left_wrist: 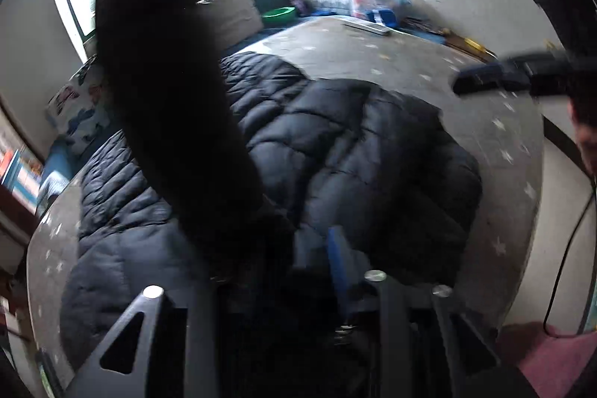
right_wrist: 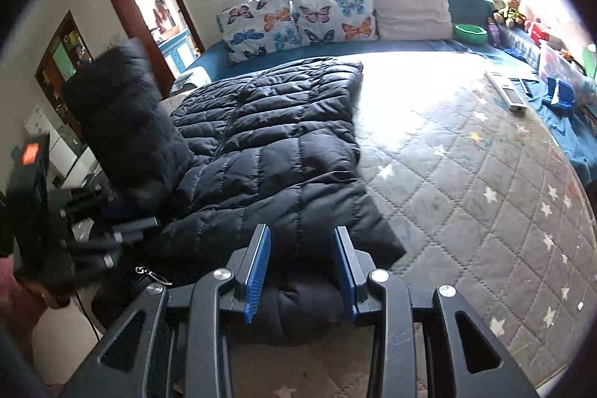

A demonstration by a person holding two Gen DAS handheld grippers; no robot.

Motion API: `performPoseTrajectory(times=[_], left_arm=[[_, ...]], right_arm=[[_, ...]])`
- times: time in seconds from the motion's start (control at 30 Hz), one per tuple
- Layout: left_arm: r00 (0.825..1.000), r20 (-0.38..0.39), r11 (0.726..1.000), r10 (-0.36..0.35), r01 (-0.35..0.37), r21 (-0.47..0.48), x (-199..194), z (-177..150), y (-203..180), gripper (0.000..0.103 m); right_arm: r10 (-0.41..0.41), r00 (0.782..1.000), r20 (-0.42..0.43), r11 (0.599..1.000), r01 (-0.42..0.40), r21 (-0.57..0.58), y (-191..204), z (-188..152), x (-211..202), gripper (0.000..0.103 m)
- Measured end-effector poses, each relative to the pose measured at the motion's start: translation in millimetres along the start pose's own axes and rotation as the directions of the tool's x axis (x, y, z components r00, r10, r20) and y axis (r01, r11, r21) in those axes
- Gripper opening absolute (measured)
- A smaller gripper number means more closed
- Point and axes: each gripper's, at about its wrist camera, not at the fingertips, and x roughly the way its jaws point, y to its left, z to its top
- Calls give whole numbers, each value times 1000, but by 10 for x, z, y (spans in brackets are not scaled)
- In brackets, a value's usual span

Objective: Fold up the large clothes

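Observation:
A large black quilted puffer jacket [right_wrist: 268, 144] lies on the grey star-print mattress [right_wrist: 466, 181]; it also shows in the left wrist view [left_wrist: 354, 152]. My left gripper [left_wrist: 298, 248] is shut on the jacket's sleeve [left_wrist: 164, 92], which rises dark and blurred in front of the lens; in the right wrist view the lifted sleeve [right_wrist: 127, 122] stands above the left gripper [right_wrist: 112, 222]. My right gripper [right_wrist: 300, 263] is open and empty, its blue pads just above the jacket's near edge. It shows blurred in the left wrist view [left_wrist: 481, 79].
Butterfly cushions [right_wrist: 294, 13] and a white pillow [right_wrist: 410, 10] line the bed's far side under the window. A green bowl [right_wrist: 470, 33], toys [right_wrist: 509, 11], a remote [right_wrist: 507, 92] and blue boxes [right_wrist: 559, 96] sit at the far right. An open doorway [right_wrist: 156, 6] is at left.

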Motion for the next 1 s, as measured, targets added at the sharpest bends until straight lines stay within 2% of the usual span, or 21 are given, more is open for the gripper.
performPoseTrajectory(times=[0.13,0.2,0.27,0.4,0.53,0.7,0.77,0.83,0.87,0.9,1.0], left_arm=[[999,39,997,-35,33,64,44,4,-216,51],[997,39,996,-68,66,54,-25,-8,-244,51],[997,44,997,-68,66,41,-101,-23,-216,51],[997,74,999,-29,31,-18,-487,-49,187,54],[997,80,988,12,0,-153,-1015,-202,809,57],[995,36,942,96,-79,-326,-1272,-440,1576,57],[994,28,910,102,-83,-405,-1314,-556,1893,58],[996,30,870,80,-55,-490,-1296,-667,2187,58],[998,38,858,58,-31,-513,-1278,-708,2288,58],[998,48,844,39,-7,-536,-1248,-755,2392,58],[1000,25,842,3,11,-539,-1106,-866,2490,57]], right_arm=[[-11,1000,28,1000,10,5,-31,46,-99,38],[-8,999,50,1000,8,-2,-9,114,-164,38],[-1,998,63,1000,2,-16,31,190,-194,38],[47,997,68,999,-45,-27,95,307,-119,49],[96,995,18,995,-96,-26,167,393,152,49],[29,999,-25,999,-30,-38,178,463,462,49],[76,996,-53,997,-77,-11,136,463,564,49],[127,990,-68,992,-127,-3,136,441,600,49],[112,992,-63,993,-113,-18,164,423,591,41],[93,994,-59,995,-95,-38,197,413,569,29],[83,996,-36,994,-86,-68,282,401,439,15]])
